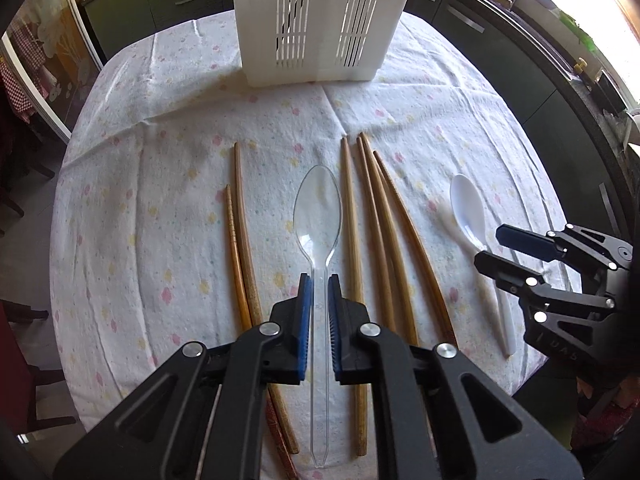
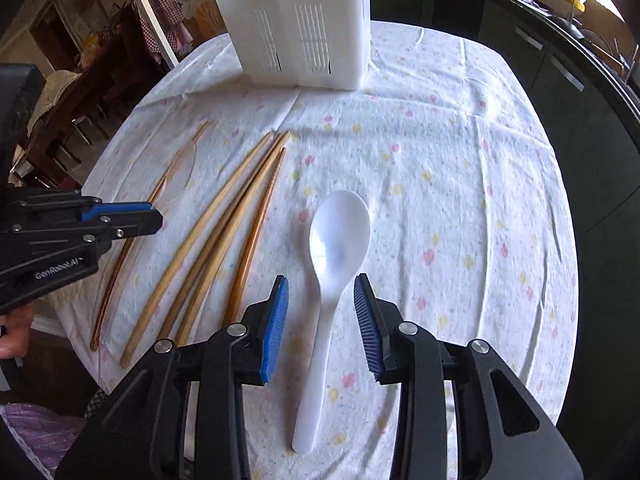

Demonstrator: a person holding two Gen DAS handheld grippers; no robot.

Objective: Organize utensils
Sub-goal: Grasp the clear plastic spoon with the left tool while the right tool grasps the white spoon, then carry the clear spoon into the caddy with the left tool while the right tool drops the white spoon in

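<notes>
On the flowered tablecloth (image 1: pixel 160 200), two wooden chopsticks (image 1: pixel 240 240) lie farthest left. Next, the left gripper (image 1: pixel 319 280) straddles the clear plastic spoon (image 1: pixel 318 208), its blue pads (image 1: pixel 306 320) narrowly parted beside the handle, not clamped. Four more chopsticks (image 1: pixel 384 240) follow. Rightmost, the right gripper (image 2: pixel 321 280) hangs wide open around the white spoon (image 2: pixel 338 232). "GenRobot.AI" marks the left gripper's body. The white slotted holder (image 1: pixel 320 20) stands behind.

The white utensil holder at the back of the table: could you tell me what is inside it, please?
The holder's top is cropped; through its slots only dark slivers show, so its contents cannot be told.
</notes>
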